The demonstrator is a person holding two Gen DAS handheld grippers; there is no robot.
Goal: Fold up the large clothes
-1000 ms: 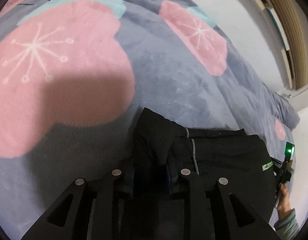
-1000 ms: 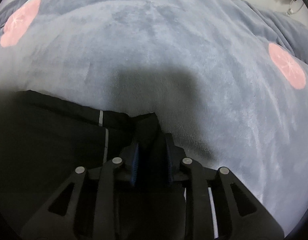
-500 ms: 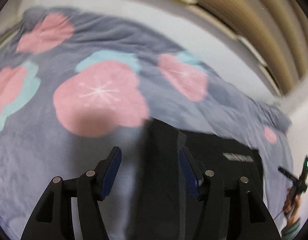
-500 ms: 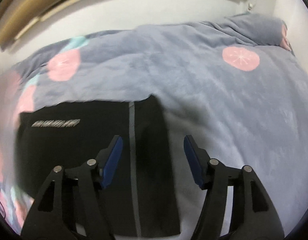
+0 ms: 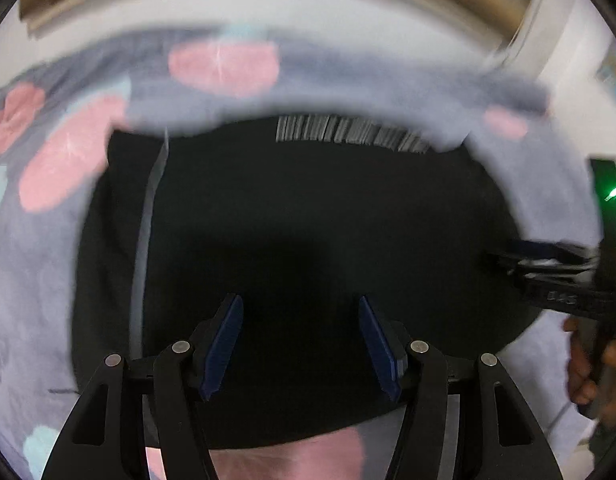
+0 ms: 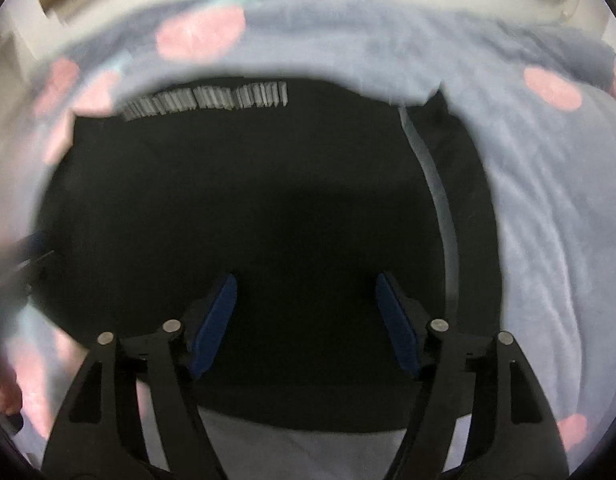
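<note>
Under both my cameras lies the grey-blue blanket [image 5: 40, 280] with its pink blossoms, spread over the whole bed. On it I see the black garment [image 5: 308, 208], lying flat in a rough rectangle, with a pale stripe [image 5: 146, 216] down one side and a band of white lettering [image 5: 347, 134] near its far edge; motion blur smears the lettering, so I cannot read it. My left gripper [image 5: 302, 346] hangs over the near part of the cloth, blue pads [image 5: 222, 346] spread wide with nothing between them. My right gripper [image 6: 308, 322] is likewise wide apart and empty above the fabric. In the left wrist view it shows at the garment's right edge, beside a small green light [image 5: 613, 192].
</note>
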